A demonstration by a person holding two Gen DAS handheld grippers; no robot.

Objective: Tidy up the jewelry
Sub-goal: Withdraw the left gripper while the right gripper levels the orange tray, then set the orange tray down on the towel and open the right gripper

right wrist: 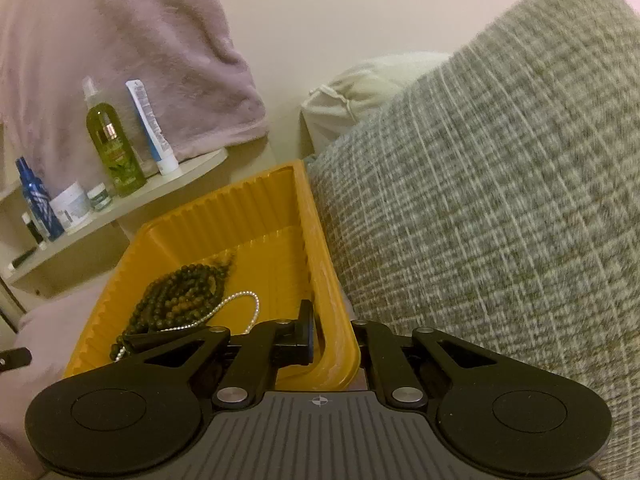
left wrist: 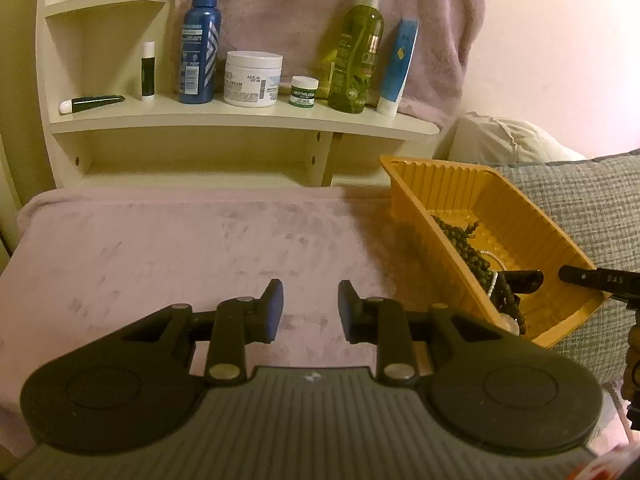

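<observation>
Beads (right wrist: 180, 292) and chain (right wrist: 236, 304) are binned; tray (right wrist: 248, 208) wall is clenched by right claw (right wrist: 332, 340); left claw (left wrist: 310, 312) released, empty.

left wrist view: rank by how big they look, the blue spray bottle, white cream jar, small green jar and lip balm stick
1. blue spray bottle
2. white cream jar
3. lip balm stick, taller than the small green jar but much thinner, so these two are a close call

Ahead of the left tool (left wrist: 310, 312), open pink blanket (left wrist: 180, 248) is left free up to the shelf (left wrist: 240, 120). To its right, passage is blocked by the orange tray (left wrist: 440, 184). Right of the right tool (right wrist: 334, 340), the way is closed by the grey cushion (right wrist: 500, 200), which touches the tray.
</observation>
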